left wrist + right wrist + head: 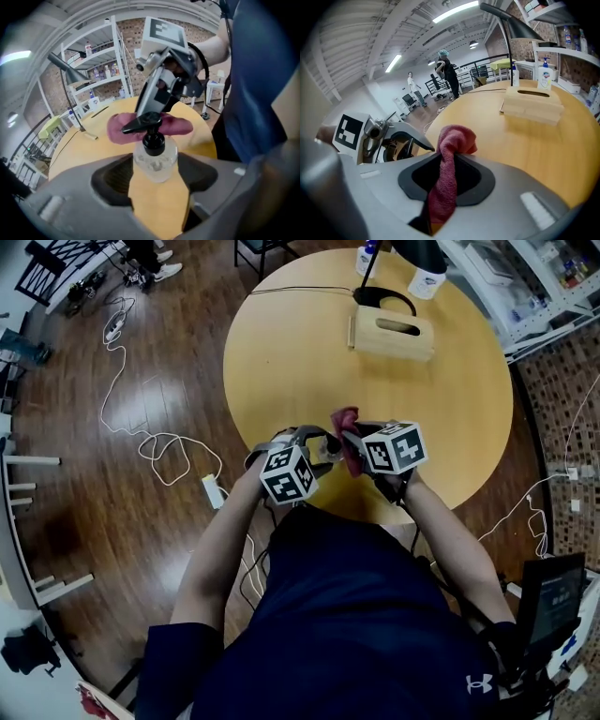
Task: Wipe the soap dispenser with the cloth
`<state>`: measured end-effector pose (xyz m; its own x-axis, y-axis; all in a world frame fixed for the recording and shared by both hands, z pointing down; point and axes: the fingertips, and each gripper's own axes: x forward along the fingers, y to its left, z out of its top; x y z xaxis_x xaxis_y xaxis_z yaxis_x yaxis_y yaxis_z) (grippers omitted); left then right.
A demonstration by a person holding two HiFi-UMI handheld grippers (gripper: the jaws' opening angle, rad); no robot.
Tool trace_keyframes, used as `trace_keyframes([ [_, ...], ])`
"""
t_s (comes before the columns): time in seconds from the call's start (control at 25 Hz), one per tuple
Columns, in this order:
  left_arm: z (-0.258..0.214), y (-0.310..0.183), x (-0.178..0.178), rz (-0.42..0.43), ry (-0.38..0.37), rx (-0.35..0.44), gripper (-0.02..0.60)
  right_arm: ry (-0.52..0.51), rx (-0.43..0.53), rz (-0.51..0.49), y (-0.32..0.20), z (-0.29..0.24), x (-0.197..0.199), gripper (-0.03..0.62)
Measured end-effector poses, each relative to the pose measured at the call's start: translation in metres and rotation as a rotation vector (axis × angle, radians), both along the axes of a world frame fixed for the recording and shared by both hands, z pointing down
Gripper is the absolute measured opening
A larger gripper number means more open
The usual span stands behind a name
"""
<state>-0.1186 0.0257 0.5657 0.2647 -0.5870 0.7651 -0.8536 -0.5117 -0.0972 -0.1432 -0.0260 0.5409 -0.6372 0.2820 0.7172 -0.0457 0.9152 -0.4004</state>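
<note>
Left claw (157,171) is clamped on the clear dispenser (153,152), which stands upright at the lower centre of the left gripper view. Right claw (446,176) pinches the red cloth (452,138). Its bunched end sits just behind the pump head, and contact cannot be told. In the head view both claws meet near the lower rim of the round worktop (300,352). The middle is bare. A wooden box (394,332), a lamp base (382,298) and 2 bottles (427,282) crowd the upper rim.
</note>
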Motion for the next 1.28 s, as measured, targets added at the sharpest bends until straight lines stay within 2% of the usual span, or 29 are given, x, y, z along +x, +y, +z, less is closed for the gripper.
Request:
trace_keyframes([
  [0.04, 0.001, 0.001, -0.001, -0.047, 0.014, -0.013, 0.303, 0.001, 0.008, -0.005, 0.002, 0.000, 0.004, 0.081],
  [0.12, 0.000, 0.004, -0.003, -0.204, 0.078, -0.030, 0.333, 0.008, 0.018, -0.012, 0.009, 0.000, 0.015, 0.081],
  [0.24, -0.004, 0.006, -0.003, -0.439, 0.181, -0.004, 0.332, 0.026, 0.013, -0.020, 0.016, -0.001, 0.031, 0.080],
  [0.32, -0.005, 0.003, -0.001, -0.495, 0.189, 0.024, 0.331, 0.042, 0.011, -0.034, 0.017, 0.001, 0.034, 0.081],
  [0.36, -0.005, 0.001, 0.001, -0.486, 0.177, 0.035, 0.327, 0.046, 0.013, -0.040, 0.015, 0.002, 0.032, 0.081],
  [0.4, -0.004, -0.001, 0.001, -0.461, 0.165, 0.044, 0.295, 0.046, 0.017, -0.044, 0.012, 0.003, 0.026, 0.081],
  [0.52, 0.003, -0.004, 0.002, -0.362, 0.149, 0.049, 0.290, 0.032, 0.023, -0.062, 0.002, 0.010, 0.006, 0.081],
  [0.6, 0.010, -0.005, 0.005, -0.296, 0.145, 0.028, 0.290, 0.031, 0.010, -0.088, 0.001, 0.021, 0.004, 0.081],
  [0.68, 0.012, -0.009, -0.011, -0.264, 0.114, -0.001, 0.291, 0.007, -0.002, -0.113, -0.001, 0.026, -0.007, 0.081],
  [0.76, 0.011, -0.011, -0.009, -0.268, 0.112, -0.025, 0.311, 0.017, -0.021, -0.093, -0.001, 0.025, 0.010, 0.081],
  [0.88, 0.007, -0.004, 0.022, -0.342, 0.170, -0.026, 0.313, 0.071, -0.040, -0.046, 0.012, 0.022, 0.056, 0.081],
  [0.96, 0.009, 0.000, 0.027, -0.397, 0.185, -0.020, 0.313, 0.084, -0.037, -0.055, 0.018, 0.021, 0.061, 0.081],
  [1.04, 0.017, 0.000, 0.025, -0.402, 0.158, -0.010, 0.298, 0.085, -0.023, -0.079, 0.016, 0.026, 0.055, 0.081],
  [1.12, 0.025, -0.003, 0.019, -0.352, 0.135, -0.009, 0.293, 0.070, -0.018, -0.096, 0.008, 0.032, 0.038, 0.081],
  [1.28, 0.028, -0.008, 0.006, -0.183, 0.104, -0.026, 0.291, 0.040, -0.031, -0.116, -0.001, 0.038, 0.005, 0.081],
])
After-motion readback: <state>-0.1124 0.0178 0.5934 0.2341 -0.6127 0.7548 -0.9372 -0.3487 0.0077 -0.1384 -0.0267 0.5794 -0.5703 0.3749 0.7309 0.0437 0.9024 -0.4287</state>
